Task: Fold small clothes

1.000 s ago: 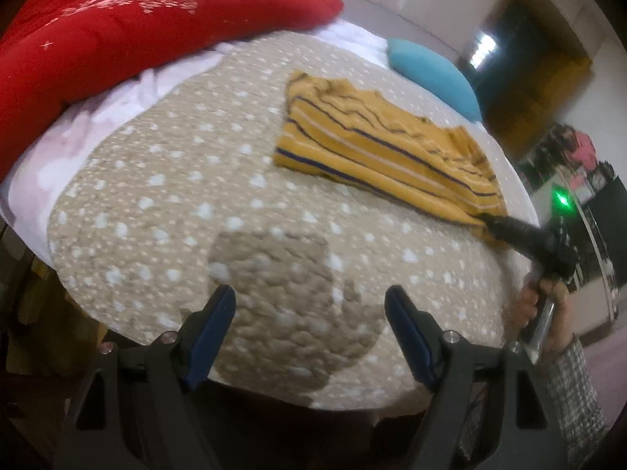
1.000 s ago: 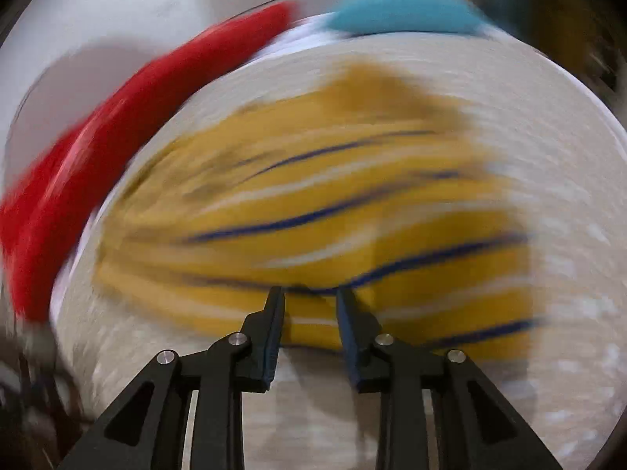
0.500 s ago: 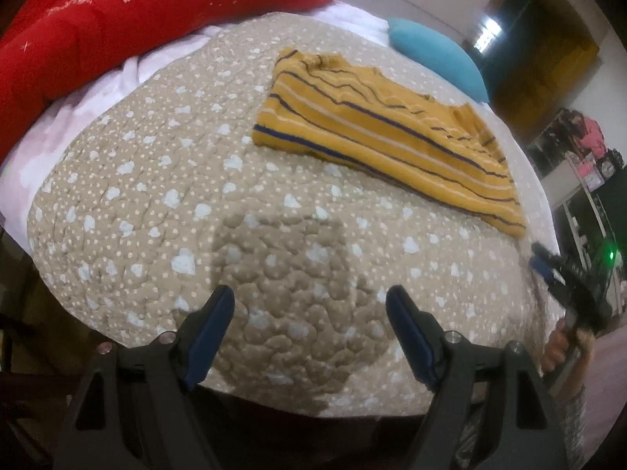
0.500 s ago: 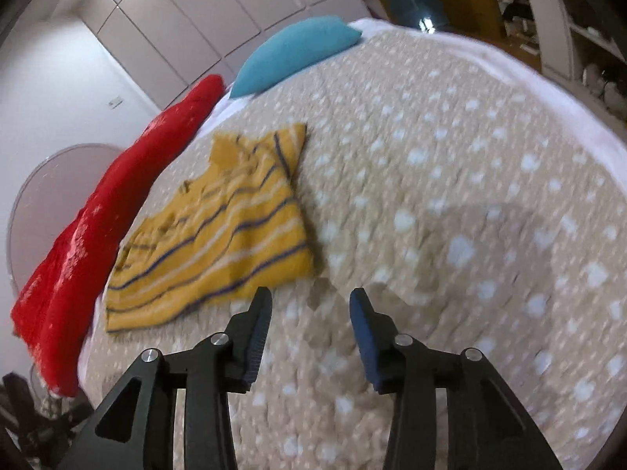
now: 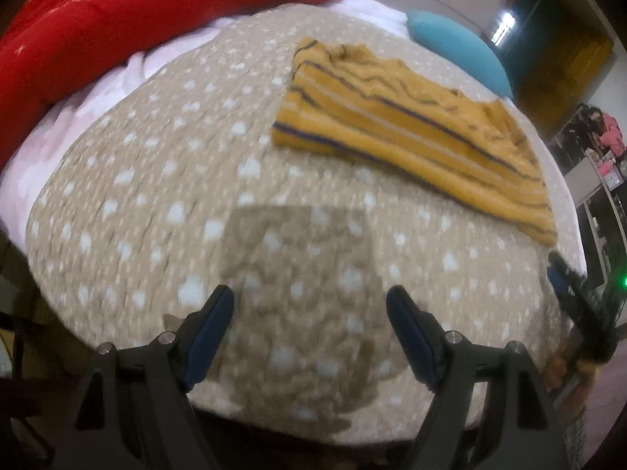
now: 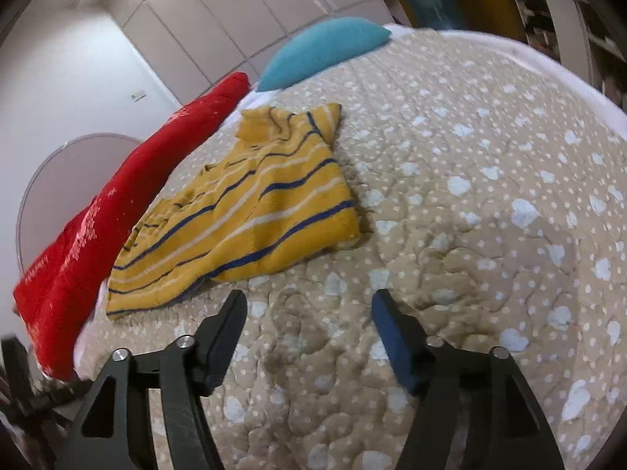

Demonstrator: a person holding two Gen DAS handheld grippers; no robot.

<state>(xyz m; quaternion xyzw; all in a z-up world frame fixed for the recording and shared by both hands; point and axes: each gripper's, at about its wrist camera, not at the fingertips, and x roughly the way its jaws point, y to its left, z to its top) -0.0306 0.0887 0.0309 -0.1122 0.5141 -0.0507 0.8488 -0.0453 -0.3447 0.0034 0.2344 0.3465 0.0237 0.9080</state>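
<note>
A small yellow shirt with blue and white stripes [image 5: 407, 129] lies folded over on the beige dotted quilt [image 5: 156, 180]; it also shows in the right wrist view [image 6: 243, 211]. My left gripper [image 5: 309, 301] is open and empty, held above the quilt's near edge, well short of the shirt. My right gripper [image 6: 309, 305] is open and empty, just off the shirt's near edge. The right gripper also shows at the right edge of the left wrist view [image 5: 568, 282].
A red blanket [image 5: 117, 11] lies along the far left side of the bed. A blue pillow [image 5: 458, 51] sits at the far end. The bed edge falls away just below my left gripper. Shelves and a doorway stand to the right.
My right gripper let go of the shirt's corner, pulled back from it and opened wide. The shirt now lies flat. My left gripper stayed open and shifted slightly.
</note>
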